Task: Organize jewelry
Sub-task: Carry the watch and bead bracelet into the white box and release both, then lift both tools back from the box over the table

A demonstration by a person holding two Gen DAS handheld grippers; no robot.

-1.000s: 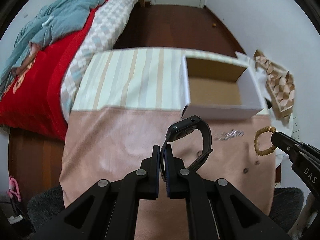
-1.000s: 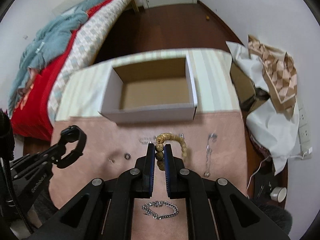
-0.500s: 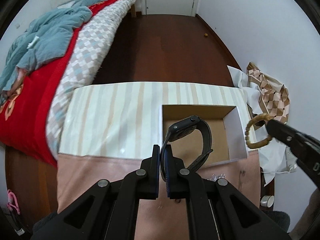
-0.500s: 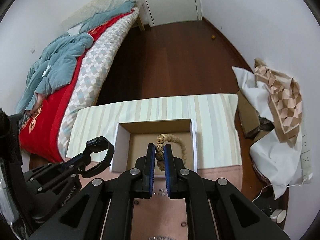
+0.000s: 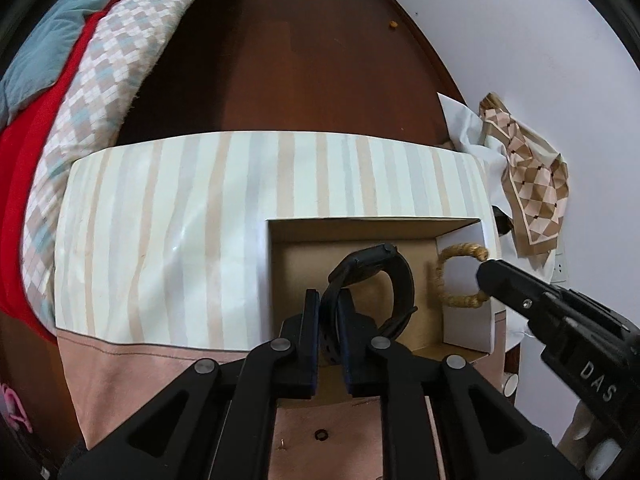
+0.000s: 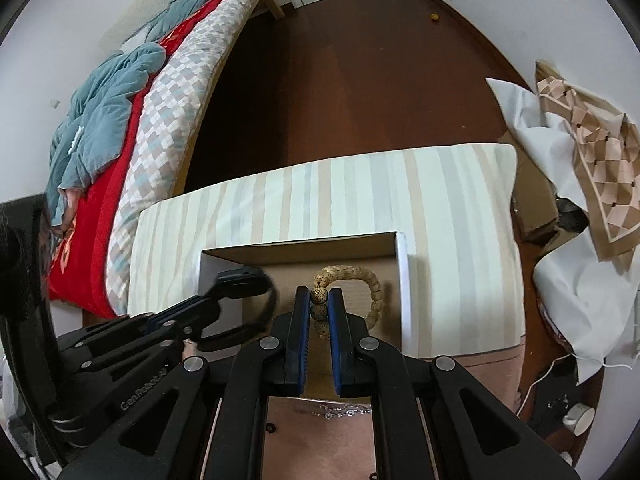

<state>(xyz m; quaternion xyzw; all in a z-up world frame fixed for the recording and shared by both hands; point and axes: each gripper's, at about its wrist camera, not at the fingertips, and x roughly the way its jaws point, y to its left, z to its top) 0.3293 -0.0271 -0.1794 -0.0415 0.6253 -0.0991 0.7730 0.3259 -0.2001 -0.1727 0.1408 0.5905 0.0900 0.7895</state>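
My left gripper (image 5: 329,304) is shut on the strap of a black smartwatch (image 5: 376,276) and holds it over the open cardboard box (image 5: 464,320). My right gripper (image 6: 319,300) is shut on a tan beaded bracelet (image 6: 370,284) and holds it over the same box (image 6: 402,280). In the left wrist view the bracelet (image 5: 440,276) hangs from the right gripper's tip at the box's right side. In the right wrist view the watch (image 6: 244,280) sits over the box's left side.
The box stands on a table with a striped cloth (image 5: 180,220) and a pink cloth (image 5: 116,376). A silver chain (image 6: 336,410) and small rings (image 5: 320,435) lie on the pink cloth. A bed (image 6: 120,120) is at left, crumpled paper (image 6: 580,160) at right.
Both grippers have moved forward and down toward the box, each still holding its piece. The watch and bracelet now hang lower over the box's inside.
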